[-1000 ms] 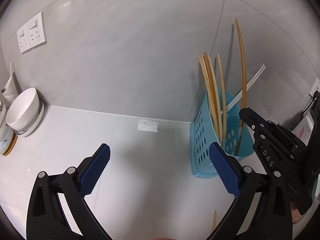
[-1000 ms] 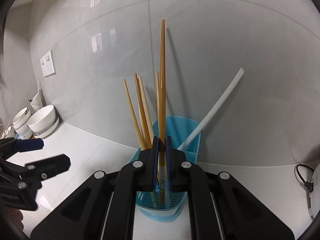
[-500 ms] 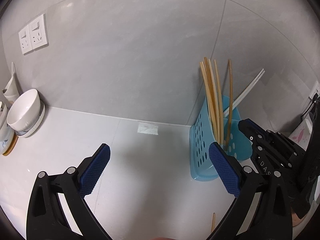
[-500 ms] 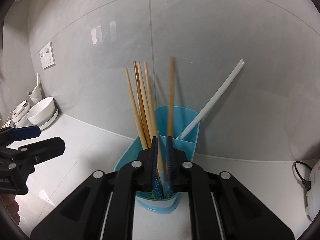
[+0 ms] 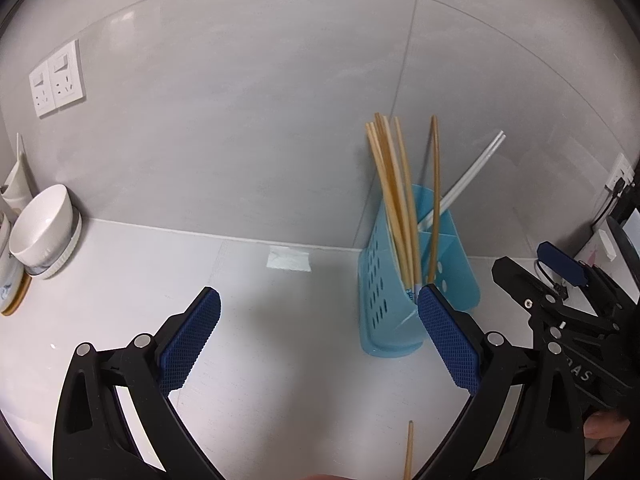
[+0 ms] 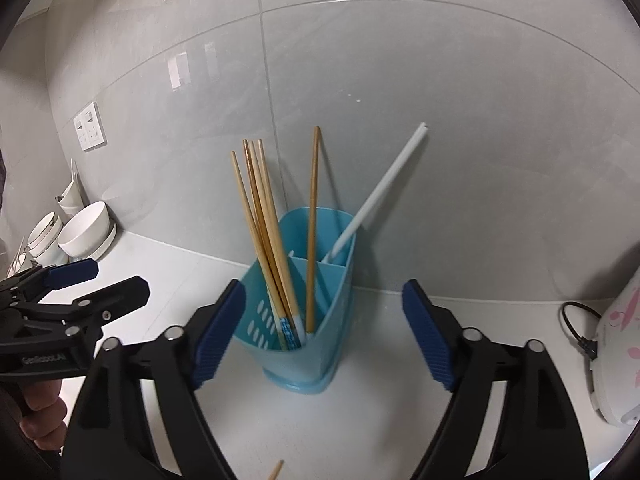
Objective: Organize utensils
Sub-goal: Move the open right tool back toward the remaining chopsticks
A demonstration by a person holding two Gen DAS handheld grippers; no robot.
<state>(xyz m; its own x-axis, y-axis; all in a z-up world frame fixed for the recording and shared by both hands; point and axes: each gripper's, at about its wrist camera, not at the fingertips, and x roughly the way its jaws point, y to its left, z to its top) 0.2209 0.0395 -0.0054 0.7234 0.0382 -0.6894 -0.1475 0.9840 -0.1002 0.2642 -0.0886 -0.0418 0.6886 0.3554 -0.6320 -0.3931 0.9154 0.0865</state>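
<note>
A light-blue utensil holder (image 5: 400,300) (image 6: 320,320) stands on the white counter against the tiled wall. Several wooden chopsticks (image 6: 264,232) lean in its front compartment. One more wooden chopstick (image 6: 312,220) stands free beside them, and a white pair (image 6: 380,188) slants out of the back compartment. My right gripper (image 6: 324,292) is drawn back from the holder; its jaws are opening and grip nothing. Seen from the left wrist, it sits at the right (image 5: 536,264). My left gripper (image 5: 320,294) is open and empty. A loose chopstick tip (image 5: 409,456) (image 6: 276,472) lies on the counter.
White bowls (image 5: 40,236) are stacked at the counter's left end, below wall sockets (image 5: 58,78). A strip of tape (image 5: 289,260) is stuck where counter meets wall. At the right stand a white appliance with pink print (image 6: 616,360) and its black cable (image 6: 576,328).
The right gripper let go of the chopstick, which dropped into the holder. Its jaws spread wide and it pulled back and up. The left gripper kept still.
</note>
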